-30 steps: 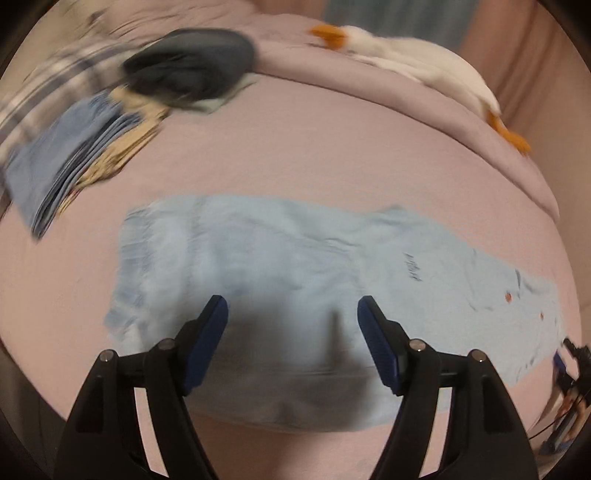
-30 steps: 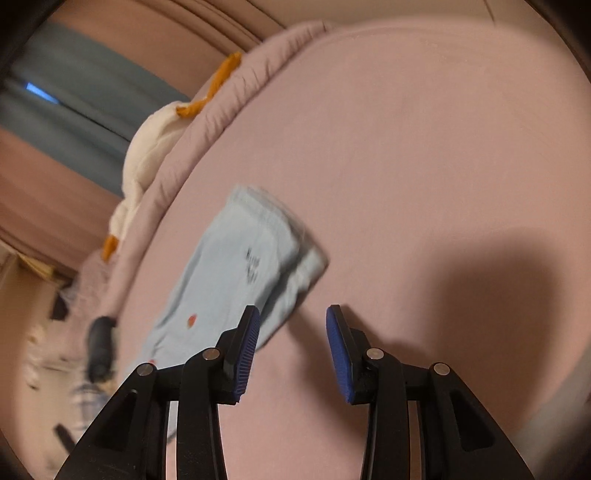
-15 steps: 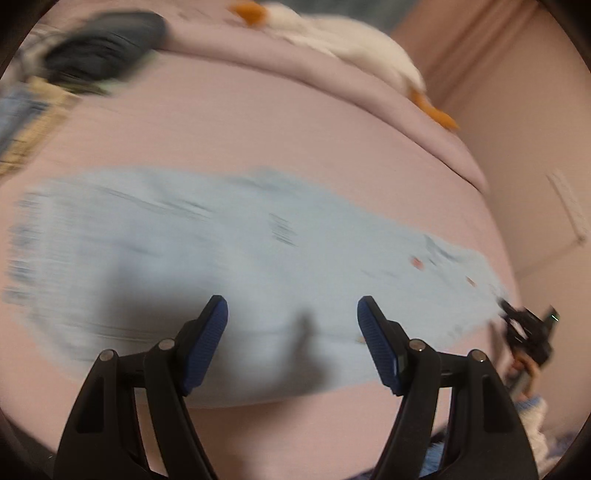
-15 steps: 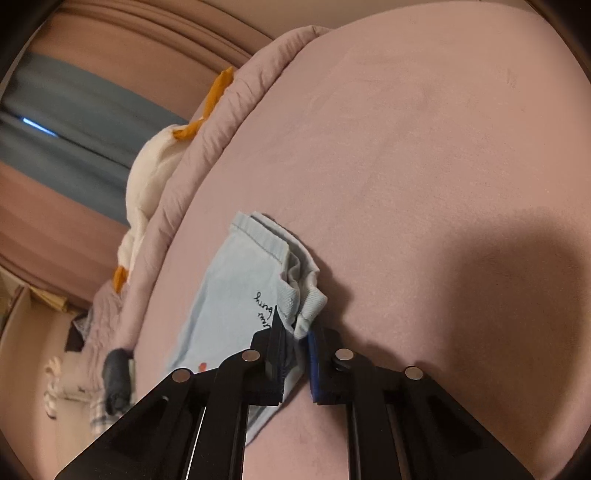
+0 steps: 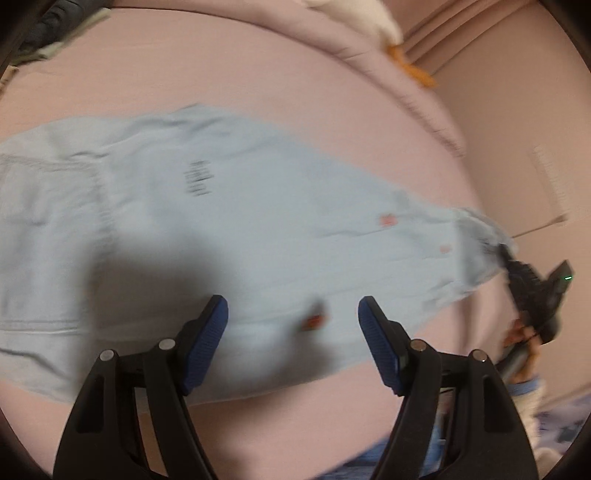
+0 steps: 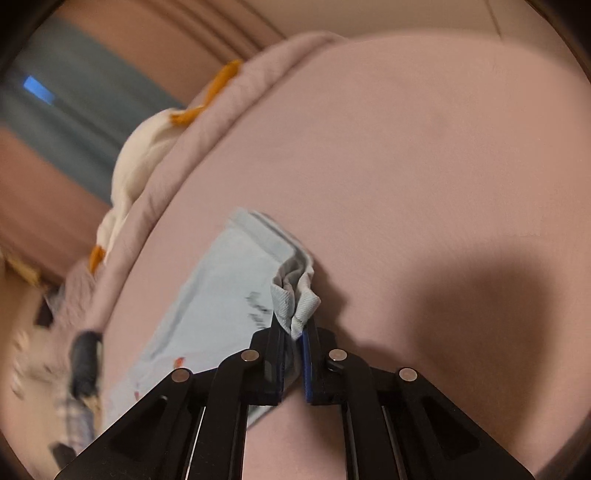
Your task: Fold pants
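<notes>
Light blue pants [image 5: 236, 229] lie flat lengthwise on the pink bed, with a black print and small red marks. My left gripper [image 5: 293, 325] is open and empty, hovering low over the near edge of the pants. My right gripper [image 6: 293, 332] is shut on the bunched cuff end of the pants [image 6: 295, 295], lifting it a little off the bed. In the left wrist view the right gripper [image 5: 532, 291] shows at the far right end of the pants.
A white plush goose with orange feet [image 6: 136, 166] lies along the rolled pink blanket [image 6: 229, 110] at the bed's far edge. Dark folded clothes [image 5: 55, 22] sit at the far left. Bare pink bedsheet [image 6: 424, 166] spreads to the right of the pants.
My right gripper closed on the cuff end of the pants and has raised it slightly. My left gripper moved right along the pants and lower, staying open.
</notes>
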A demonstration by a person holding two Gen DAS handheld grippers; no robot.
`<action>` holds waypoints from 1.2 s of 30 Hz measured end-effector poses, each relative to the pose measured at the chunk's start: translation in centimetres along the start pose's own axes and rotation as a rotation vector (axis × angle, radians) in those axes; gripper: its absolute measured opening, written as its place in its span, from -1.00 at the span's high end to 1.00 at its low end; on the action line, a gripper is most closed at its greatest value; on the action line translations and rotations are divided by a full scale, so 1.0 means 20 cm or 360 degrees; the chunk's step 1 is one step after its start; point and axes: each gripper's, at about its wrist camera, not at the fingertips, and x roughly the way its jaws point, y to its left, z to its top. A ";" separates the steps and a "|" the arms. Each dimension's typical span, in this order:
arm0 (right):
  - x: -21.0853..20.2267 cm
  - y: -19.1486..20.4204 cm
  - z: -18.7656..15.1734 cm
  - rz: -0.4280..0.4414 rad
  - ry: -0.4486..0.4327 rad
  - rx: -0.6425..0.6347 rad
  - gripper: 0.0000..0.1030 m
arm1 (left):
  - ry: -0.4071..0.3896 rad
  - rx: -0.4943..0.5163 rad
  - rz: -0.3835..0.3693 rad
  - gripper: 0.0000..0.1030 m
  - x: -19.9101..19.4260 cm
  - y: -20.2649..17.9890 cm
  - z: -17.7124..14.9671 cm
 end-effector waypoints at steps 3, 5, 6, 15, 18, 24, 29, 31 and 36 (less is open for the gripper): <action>-0.10 0.25 0.01 0.0073 -0.0100 -0.0266 0.88 | -0.0019 -0.0025 -0.0276 -0.42 0.00 -0.08 0.01; -0.14 0.41 -0.02 0.0103 -0.0141 -0.0442 0.88 | -0.0001 -0.0071 -0.0465 -0.52 0.04 -0.14 0.03; -0.15 0.52 -0.05 0.0120 -0.0156 -0.0560 0.88 | 0.0011 -0.0100 -0.0530 -0.57 0.06 -0.16 0.04; 0.00 1.04 -0.50 0.0238 -0.0078 -0.1196 0.88 | 0.0178 -0.0504 -0.0882 -0.66 0.40 -0.12 0.06; 0.11 1.10 -0.66 0.0234 0.0014 -0.1333 0.88 | 0.0211 -0.0573 -0.0864 -0.58 0.47 -0.08 0.07; 0.18 1.18 -0.86 0.0200 0.0057 -0.1604 0.88 | 0.0116 -0.0512 -0.0781 0.57 0.39 -0.02 0.13; 0.16 1.22 -0.88 0.0232 0.0042 -0.1687 0.88 | -0.0033 -0.0343 -0.0650 0.66 0.22 0.02 0.13; 0.16 1.25 -0.91 0.0258 0.0045 -0.1701 0.88 | -0.0085 -0.0301 -0.0579 0.67 0.15 0.06 0.12; 0.17 1.38 -0.99 0.0373 0.0060 -0.1771 0.88 | -0.0136 -0.0285 -0.0404 0.73 0.08 0.18 0.10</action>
